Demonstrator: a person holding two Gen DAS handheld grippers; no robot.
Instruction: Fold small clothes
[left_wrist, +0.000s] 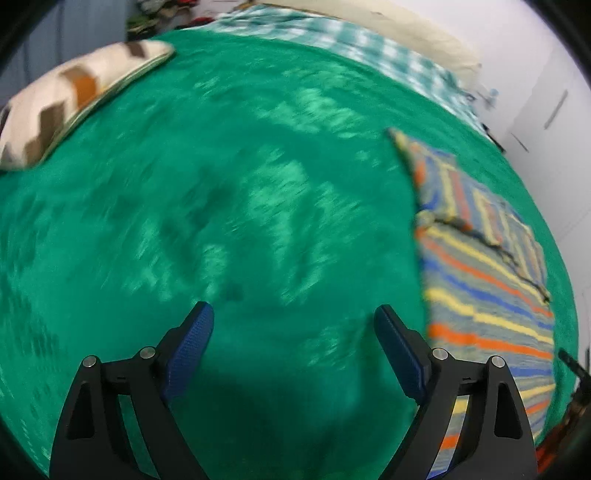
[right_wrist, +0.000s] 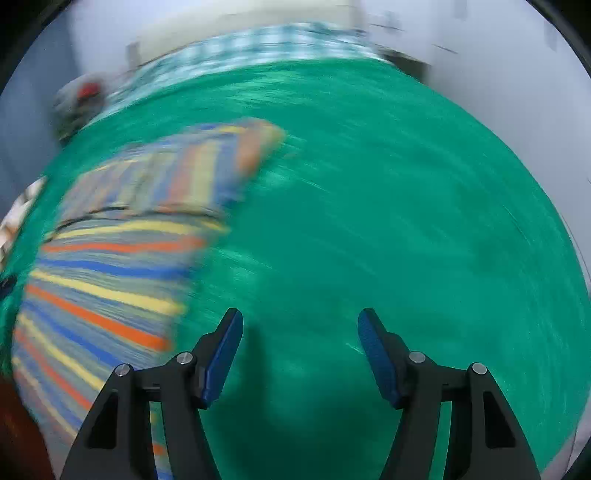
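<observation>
- Green plush blanket (left_wrist: 229, 192) covers the bed under us, and both of our views are smeared with blur, so fine detail is lost.
- Nearest, our left claw (left_wrist: 293, 321) hangs over bare green with its blue-padded jaws spread wide and nothing between them.
- Our right claw (right_wrist: 300, 326) is likewise parted wide and empty, also over bare blanket.
- Between the two lies the task's thing, a striped knit garment in orange, blue, yellow and grey (left_wrist: 487, 295): it sits to the right of the left claw and to the left of the right claw (right_wrist: 107, 280).
- Its long axis runs away from us up the bed; the near part is broad, and the far part looks already folded over, though blur keeps us from being sure.
- In the left wrist view the garment's near edge passes just beside, and partly behind, the right-hand finger (left_wrist: 399, 354); we judge the left claw slightly the nearer, but each would have to move inward to take an edge.
- Nothing stands between either claw and the cloth.
- Farther off, a cream cushion with brown zigzags (left_wrist: 74, 99) lies at the left, well apart from the garment.
- Beyond the blanket's far edge we see a teal-and-white checked sheet (left_wrist: 332, 33), then pale walls.
</observation>
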